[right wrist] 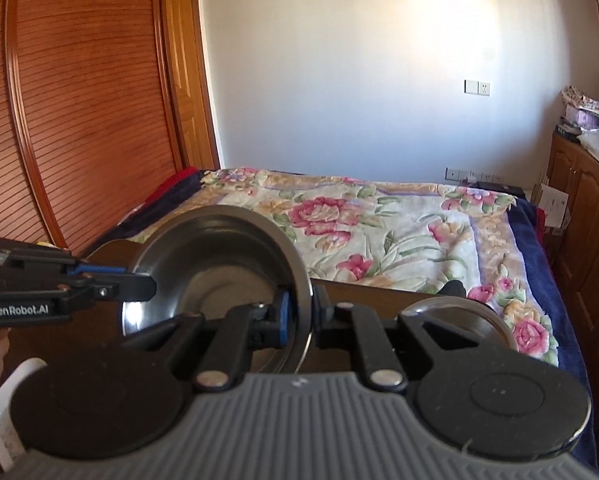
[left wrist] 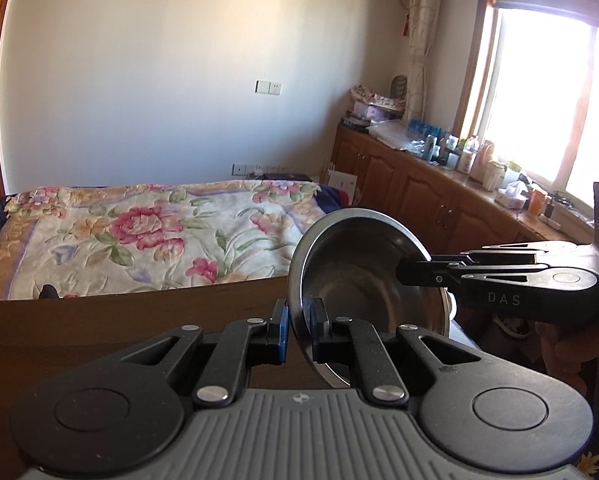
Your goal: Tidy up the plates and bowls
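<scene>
Above the dark table (left wrist: 99, 320), both hand-held grippers (left wrist: 299, 330) (right wrist: 301, 320) clamp one steel bowl (left wrist: 351, 276), a second bowl (right wrist: 479, 316) beside.

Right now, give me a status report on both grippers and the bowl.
Left gripper and right gripper both shut on steel bowl, opposite rims, bowl tilted above dark table. Second bowl ahead right. Nothing blocking.

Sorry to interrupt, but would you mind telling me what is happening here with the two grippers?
A person is holding one steel bowl in the air with both handheld grippers, above a dark wooden table at the foot of a bed. The left gripper pinches the rim on one side, and the right gripper pinches the opposite side, so the bowl is tilted on edge. Another steel dish sits on the table beyond.
</scene>
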Demonstrator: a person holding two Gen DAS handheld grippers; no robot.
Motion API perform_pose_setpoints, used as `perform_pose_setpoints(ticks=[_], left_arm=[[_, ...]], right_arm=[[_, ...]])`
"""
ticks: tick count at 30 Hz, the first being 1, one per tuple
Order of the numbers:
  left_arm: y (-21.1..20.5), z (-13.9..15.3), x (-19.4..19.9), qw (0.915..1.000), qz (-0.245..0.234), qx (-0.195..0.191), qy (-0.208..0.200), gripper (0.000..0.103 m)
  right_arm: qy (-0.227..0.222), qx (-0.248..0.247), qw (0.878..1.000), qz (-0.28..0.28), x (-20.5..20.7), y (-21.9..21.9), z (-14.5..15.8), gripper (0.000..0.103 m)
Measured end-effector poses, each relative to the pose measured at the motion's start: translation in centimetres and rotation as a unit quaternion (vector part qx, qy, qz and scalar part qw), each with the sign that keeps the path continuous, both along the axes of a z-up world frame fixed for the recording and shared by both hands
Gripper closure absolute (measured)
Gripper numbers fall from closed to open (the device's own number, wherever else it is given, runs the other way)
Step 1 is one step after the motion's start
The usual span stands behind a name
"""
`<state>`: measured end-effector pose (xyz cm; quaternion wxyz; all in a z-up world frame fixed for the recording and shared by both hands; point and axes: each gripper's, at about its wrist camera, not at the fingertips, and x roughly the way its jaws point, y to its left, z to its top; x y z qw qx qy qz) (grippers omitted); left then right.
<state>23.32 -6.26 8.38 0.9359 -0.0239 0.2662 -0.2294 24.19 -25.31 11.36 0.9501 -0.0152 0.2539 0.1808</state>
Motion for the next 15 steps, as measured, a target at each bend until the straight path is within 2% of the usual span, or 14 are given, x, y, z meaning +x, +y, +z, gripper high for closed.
perform_pose_setpoints(ticks=[15], left_arm=[[1.0, 0.8, -6.6, 0.9996, -0.018, -0.007, -0.022, 0.091]], right_arm=[[-0.013, 0.011, 1.000, 0.001, -5.1, -0.2, 0.1, 0.089]])
